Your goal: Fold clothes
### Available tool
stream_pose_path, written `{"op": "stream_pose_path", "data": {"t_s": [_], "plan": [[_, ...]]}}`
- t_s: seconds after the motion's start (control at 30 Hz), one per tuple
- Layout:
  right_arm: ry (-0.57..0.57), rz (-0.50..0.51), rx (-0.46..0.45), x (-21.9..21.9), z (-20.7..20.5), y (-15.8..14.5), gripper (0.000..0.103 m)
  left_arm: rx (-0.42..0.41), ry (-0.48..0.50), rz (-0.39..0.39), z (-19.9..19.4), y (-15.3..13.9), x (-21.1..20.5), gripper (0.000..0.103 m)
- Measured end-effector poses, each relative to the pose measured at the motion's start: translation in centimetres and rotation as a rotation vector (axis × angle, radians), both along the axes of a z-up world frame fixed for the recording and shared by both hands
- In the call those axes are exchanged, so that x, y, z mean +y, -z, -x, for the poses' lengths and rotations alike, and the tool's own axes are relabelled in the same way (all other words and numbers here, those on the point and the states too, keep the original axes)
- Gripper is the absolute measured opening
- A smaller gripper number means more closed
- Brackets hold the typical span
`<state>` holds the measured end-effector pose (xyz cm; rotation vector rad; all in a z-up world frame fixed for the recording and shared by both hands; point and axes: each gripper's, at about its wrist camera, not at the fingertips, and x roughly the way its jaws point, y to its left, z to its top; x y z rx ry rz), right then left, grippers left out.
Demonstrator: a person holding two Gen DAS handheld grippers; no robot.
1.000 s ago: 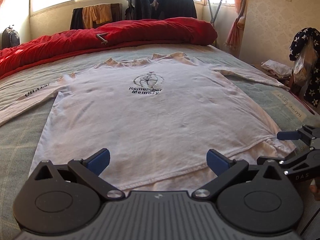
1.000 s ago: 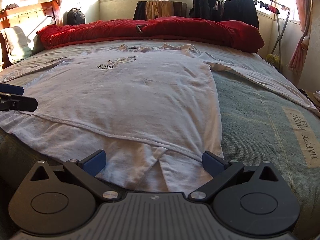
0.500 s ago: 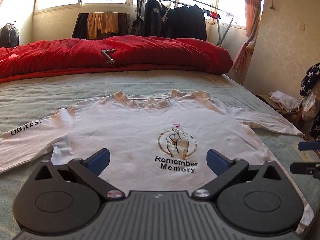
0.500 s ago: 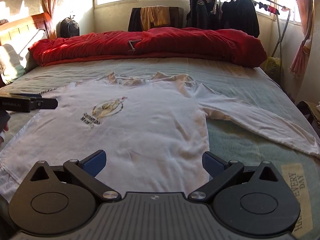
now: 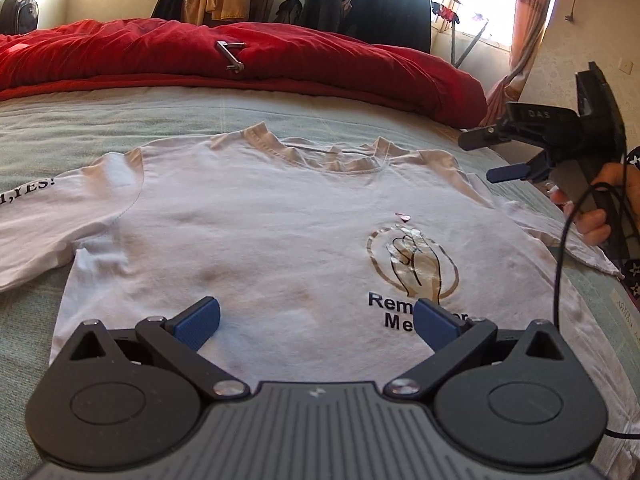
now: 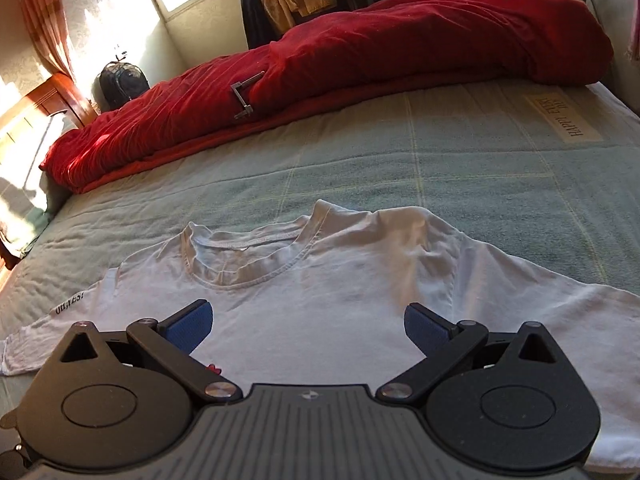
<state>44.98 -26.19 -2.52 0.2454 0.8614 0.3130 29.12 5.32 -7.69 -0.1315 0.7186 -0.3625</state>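
A white long-sleeved shirt lies flat, front up, on the bed, with a hand print and "Remember Memory" on the chest. My left gripper is open and empty, hovering over the shirt's chest. My right gripper is open and empty over the upper chest, just below the collar. In the left wrist view the right gripper shows at the right, above the shirt's right shoulder. The left sleeve with black lettering stretches off to the left.
The shirt rests on a grey-green checked bedspread. A rolled red duvet with a metal clamp on it lies along the far side. A clothes rack with dark garments stands behind the bed. A headboard is at the left.
Both grippers have moved from the shirt's hem up over the body to the chest and collar area. Both stayed open and empty.
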Motion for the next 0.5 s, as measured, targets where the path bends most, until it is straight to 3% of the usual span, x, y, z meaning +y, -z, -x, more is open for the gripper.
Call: {"op": "stream_pose_path", "data": {"t_s": [0.13,0.3,0.4,0.5], "plan": [[0.047,0.049,0.057,0.5,-3.6,2.9,0.103,-0.005,-0.002,0.001,-0.1,0.0,0.1,0.102],[0.117,0.090,-0.036,-0.4,-6.6,4.6,0.103,-0.008,-0.004,0.002,-0.3,0.2,0.1,0.102],[0.156,0.066,-0.061,-1.2,-7.9,4.5,0.103,-0.010,-0.005,0.007,-0.3,0.2,0.2,0.102],[0.171,0.079,-0.104,-0.9,-7.3,2.4,0.103,-0.012,-0.012,0.016,-0.3,0.1,0.4,0.102]]}}
